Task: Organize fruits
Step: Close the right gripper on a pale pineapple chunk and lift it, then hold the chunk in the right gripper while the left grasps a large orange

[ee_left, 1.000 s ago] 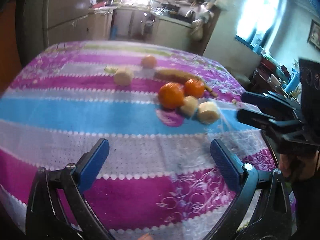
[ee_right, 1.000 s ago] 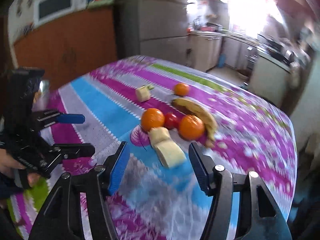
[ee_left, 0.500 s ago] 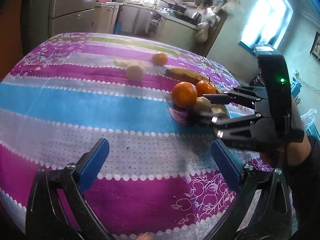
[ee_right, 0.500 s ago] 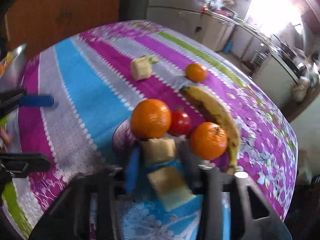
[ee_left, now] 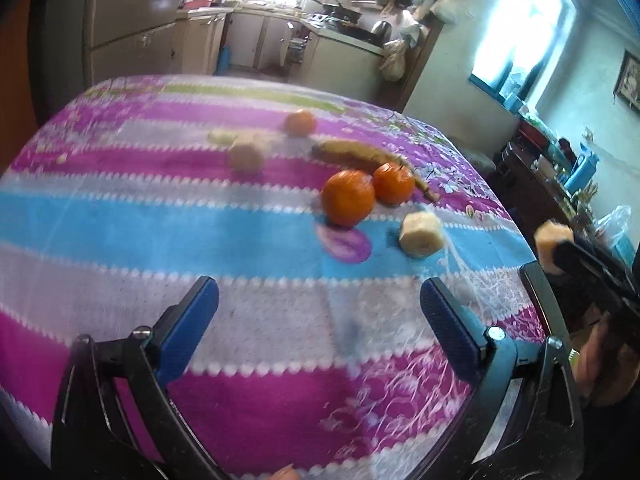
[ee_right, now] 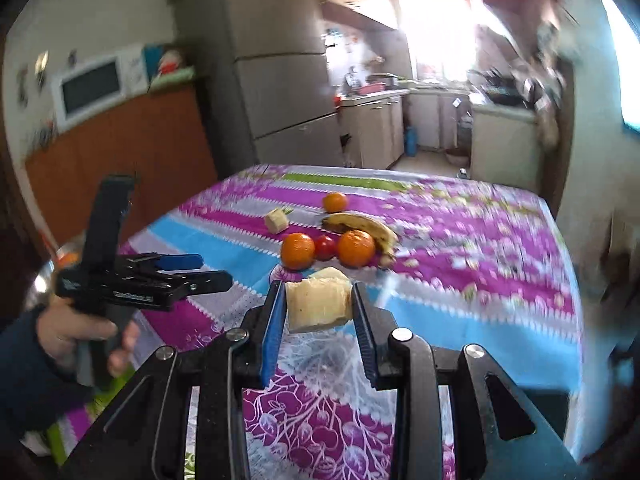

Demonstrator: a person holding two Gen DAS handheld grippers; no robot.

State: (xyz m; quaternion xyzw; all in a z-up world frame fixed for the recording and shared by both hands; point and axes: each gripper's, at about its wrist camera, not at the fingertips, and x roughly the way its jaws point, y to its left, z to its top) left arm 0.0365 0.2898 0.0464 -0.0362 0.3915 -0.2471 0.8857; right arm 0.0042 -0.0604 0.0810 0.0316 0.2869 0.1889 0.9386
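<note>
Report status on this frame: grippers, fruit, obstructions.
Right gripper shut on pale fruit chunk, lifted off the table. Left gripper open, empty. Oranges, banana, second chunk on cloth. Nothing in the way.

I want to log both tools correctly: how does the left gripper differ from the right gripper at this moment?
The left gripper has its jaws wide apart and holds nothing; the right gripper has its jaws shut on a pale fruit chunk. The left hovers over the tablecloth; the right carries its chunk above it. Both have blue pads.
</note>
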